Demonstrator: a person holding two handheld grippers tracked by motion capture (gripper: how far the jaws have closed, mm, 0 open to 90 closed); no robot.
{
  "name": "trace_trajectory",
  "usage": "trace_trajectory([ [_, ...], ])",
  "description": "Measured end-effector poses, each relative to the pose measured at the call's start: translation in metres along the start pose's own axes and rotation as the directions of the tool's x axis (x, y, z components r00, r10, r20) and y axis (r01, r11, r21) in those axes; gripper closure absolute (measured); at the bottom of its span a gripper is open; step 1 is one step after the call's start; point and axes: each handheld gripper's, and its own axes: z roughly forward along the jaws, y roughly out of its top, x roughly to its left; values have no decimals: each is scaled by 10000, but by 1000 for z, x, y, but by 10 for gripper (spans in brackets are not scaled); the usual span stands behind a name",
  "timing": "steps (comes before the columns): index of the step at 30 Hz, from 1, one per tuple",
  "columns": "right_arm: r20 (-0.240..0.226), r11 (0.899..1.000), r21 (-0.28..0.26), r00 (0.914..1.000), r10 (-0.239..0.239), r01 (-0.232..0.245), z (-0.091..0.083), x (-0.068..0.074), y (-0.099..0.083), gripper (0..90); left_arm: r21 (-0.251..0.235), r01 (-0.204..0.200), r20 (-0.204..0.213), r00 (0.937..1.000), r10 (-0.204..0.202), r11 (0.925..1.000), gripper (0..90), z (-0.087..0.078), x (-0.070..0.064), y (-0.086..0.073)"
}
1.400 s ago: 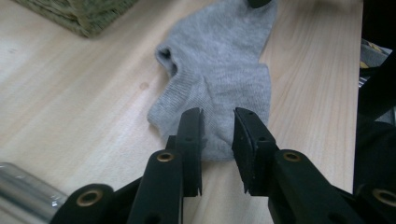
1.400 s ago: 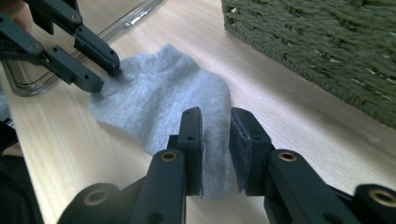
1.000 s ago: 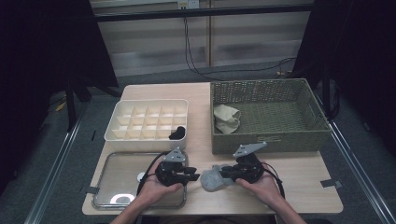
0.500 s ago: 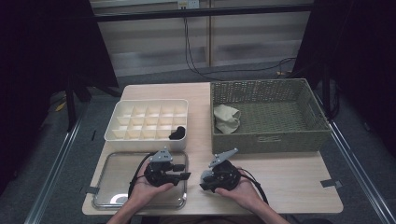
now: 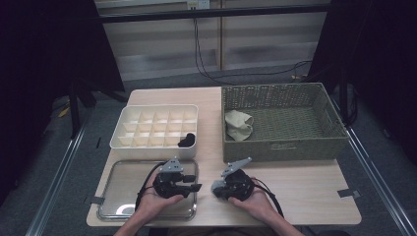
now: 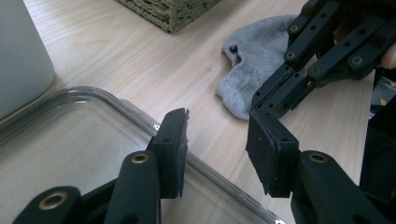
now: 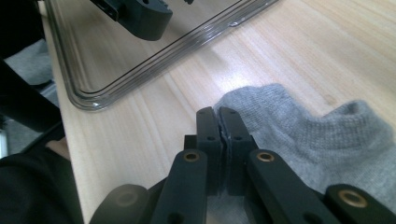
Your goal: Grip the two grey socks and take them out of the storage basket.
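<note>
Grey sock (image 7: 322, 140) pinched at its edge by right gripper (image 7: 218, 116); left gripper (image 6: 217, 144) spread, should bite the free end low on the surface (image 6: 140, 60).

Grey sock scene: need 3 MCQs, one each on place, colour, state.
1. Where does the grey sock lie?
A. in the wicker basket
B. on the bare table, right of the clear tray
C. in the white divided box

2. What colour is the sock lying in the wicker basket?
A. beige
B. red
C. blue

3. How do the two claws stand?
A. both open
B. left shut, right open
C. left open, right shut on the sock

Answers:
1 B: the right gripper view shows it on the wood of the table beside the clear tray.
2 A: the beige sock sits at the basket's left end.
3 C: the left claw has a gap between its jaws; the right claw pinches the sock's edge.
</note>
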Motion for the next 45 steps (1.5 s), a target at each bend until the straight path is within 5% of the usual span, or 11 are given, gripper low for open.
trace_trajectory([
  [8, -381, 9913, -1048, 9964, 757, -793, -24, -17, 4, 888, 20, -95, 131, 9999, 95, 10000, 606, 5, -3, 1],
  [18, -292, 9660, -2379, 9949, 966, -1008, -56, -23, 14, 888, 93, -219, 182, 9996, 218, 9997, 612, 11, -5, 5],
  [45, -575, 9186, -3819, 9947, 857, -1012, -88, -3, 41, 888, -281, -425, 230, 9988, 431, 9987, 677, 7, -6, 12],
])
